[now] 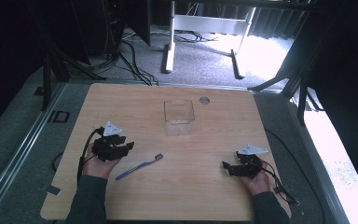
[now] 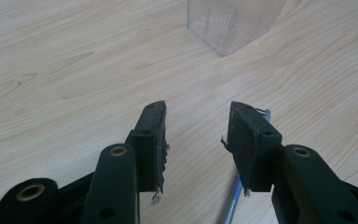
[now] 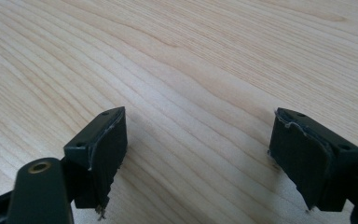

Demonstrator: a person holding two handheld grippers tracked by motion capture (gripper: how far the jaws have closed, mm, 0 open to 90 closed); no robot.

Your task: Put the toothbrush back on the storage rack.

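Both pairs of jaws stand spread with nothing between them; the left gripper [image 1: 127,145] sits low over the table [image 1: 135,100] just left of the toothbrush [image 1: 140,166], the right gripper [image 1: 227,167] well off toward the right edge, its jaws wider apart over bare wood. The toothbrush lies flat between the two grippers, nearer the left, head toward the clear box [image 1: 179,117] that stands farther back in the middle; in the left gripper view its handle [image 2: 233,205] runs under the right-hand jaw. It should handle as a light, stiff thing, smooth plastic and likely to slip or roll if pinched on a rounded edge; lying so flat, the pads must come down almost to the wood on either side; the middle of the handle looks the best hold, clear of the bristles. It is slim, blue along the handle, paler at the head; bristle detail is too small to tell.
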